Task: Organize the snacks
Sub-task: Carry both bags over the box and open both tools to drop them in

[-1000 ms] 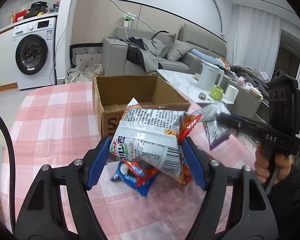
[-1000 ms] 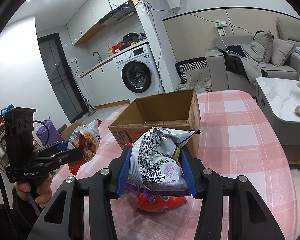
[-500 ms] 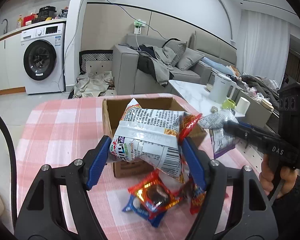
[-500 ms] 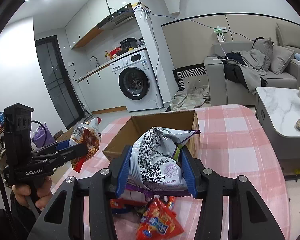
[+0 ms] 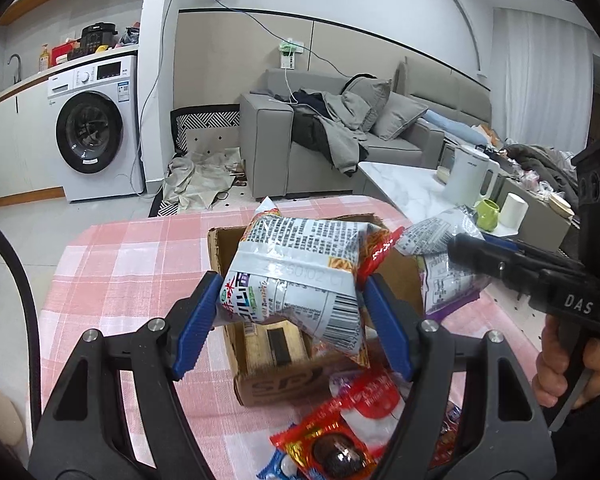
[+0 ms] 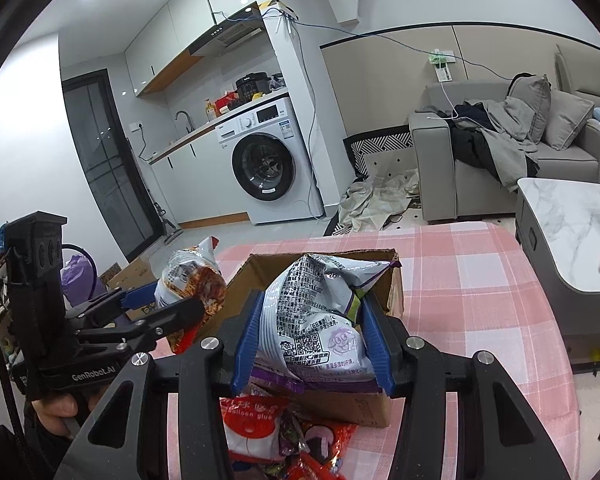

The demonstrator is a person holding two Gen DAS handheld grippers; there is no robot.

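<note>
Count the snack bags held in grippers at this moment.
2. The left gripper clamps the red-and-white bag over the cardboard box; the right gripper clamps the purple-and-white bag above it. Loose packets lie below.

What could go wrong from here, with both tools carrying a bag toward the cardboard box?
1. The left tool and right tool both hold puffy bags, the white-and-red bag and the purple-trimmed bag, close together over the small cardboard box; dropping both at once may jam them or knock one onto the tablecloth.
2. Loose red packets lie against the box's near side and could be pushed off as the tools lower.
</note>
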